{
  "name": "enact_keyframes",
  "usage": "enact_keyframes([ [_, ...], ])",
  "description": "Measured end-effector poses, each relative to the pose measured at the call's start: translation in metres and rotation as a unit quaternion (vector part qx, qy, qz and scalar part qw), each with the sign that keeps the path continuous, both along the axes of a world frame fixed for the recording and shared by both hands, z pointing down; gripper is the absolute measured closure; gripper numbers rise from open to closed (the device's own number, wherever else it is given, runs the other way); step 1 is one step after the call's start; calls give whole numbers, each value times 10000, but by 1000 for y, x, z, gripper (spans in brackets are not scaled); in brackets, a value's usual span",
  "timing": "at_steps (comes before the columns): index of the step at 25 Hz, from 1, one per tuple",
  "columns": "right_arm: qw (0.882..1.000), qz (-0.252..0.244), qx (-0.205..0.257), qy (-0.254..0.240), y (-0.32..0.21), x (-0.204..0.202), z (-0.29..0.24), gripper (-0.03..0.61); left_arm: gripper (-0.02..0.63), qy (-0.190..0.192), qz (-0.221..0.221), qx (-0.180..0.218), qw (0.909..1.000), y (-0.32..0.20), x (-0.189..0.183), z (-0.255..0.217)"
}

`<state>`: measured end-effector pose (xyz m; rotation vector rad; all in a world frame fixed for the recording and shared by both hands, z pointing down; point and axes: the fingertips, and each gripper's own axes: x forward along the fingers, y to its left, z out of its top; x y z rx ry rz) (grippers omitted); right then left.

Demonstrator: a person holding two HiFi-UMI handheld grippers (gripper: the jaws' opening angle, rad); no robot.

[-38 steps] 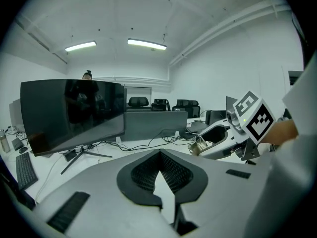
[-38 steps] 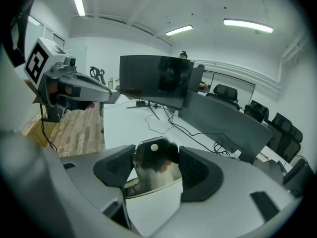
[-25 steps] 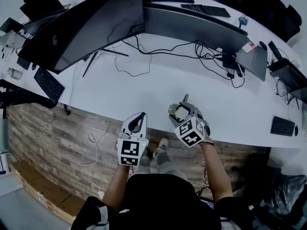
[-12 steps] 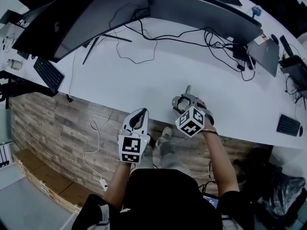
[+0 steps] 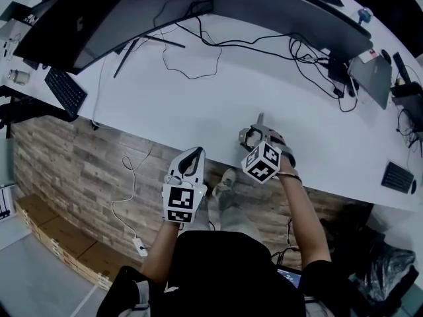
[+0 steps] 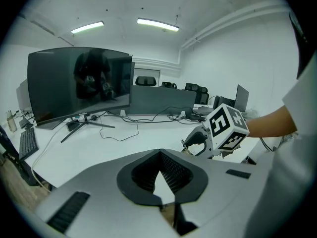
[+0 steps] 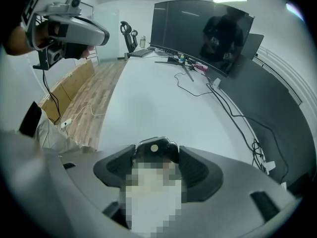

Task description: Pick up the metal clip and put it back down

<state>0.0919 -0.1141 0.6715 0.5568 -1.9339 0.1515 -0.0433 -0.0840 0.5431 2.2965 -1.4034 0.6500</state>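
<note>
Open-plan office, shared workstations.
Long white curved desk (image 5: 198, 104) w/ big dark monitors (image 5: 119, 15) side by side, several keyboards (image 5: 65, 91), a laptop (image 5: 370, 78) and loose cables (image 5: 310, 51) trailing across the top. Swivel chairs (image 6: 146, 81) at the far end, strip lights (image 6: 157, 25) on a white ceiling, plain white walls. Wood-look floor (image 5: 73, 170) below the desk edge, w/ cardboard boxes (image 5: 39, 233) stacked along one side.
</note>
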Motion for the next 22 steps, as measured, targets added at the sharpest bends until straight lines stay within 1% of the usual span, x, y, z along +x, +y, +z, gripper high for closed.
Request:
enact_keyframes([
  [15,9998,-141,-73,125,-1,-7,24,299,602,-9,-58,-182,9998,0,-6,16],
  [22,9998,-136,-93,118,1,-8,30,299,602,-35,-35,-159,9999,-3,-7,18],
])
